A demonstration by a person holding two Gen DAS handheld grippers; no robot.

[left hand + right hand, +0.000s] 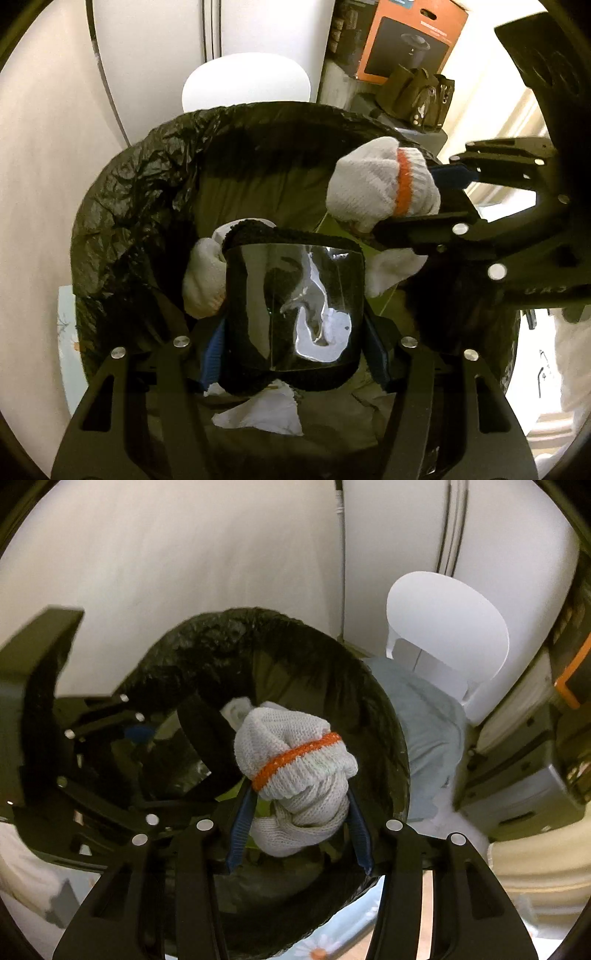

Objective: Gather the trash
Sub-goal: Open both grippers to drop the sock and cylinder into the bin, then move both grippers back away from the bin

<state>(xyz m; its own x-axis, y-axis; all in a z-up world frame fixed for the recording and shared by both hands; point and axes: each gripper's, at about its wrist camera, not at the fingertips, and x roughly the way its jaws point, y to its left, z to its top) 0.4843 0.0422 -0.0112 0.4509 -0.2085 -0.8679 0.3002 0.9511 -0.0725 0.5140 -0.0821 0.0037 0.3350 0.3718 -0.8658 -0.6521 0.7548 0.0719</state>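
Note:
A bin lined with a black bag (122,206) fills the left wrist view from above. Over its mouth, my left gripper (297,336) is shut on a black foam-edged goggle with a shiny visor (291,295), its blue pads against the goggle's sides. Crumpled white paper (266,410) and white gloves (203,277) lie inside the bag. My right gripper (298,794) is shut on a balled white knit glove with an orange band (295,760), also above the bin (391,738). In the left wrist view that glove (376,181) hangs at the bin's right side.
A white plastic chair (443,635) stands against the wall behind the bin, with pale blue cloth (428,731) at its foot. An orange box (410,40) and an olive tool pouch (417,96) sit on shelving to the right. The floor has a floral covering (321,941).

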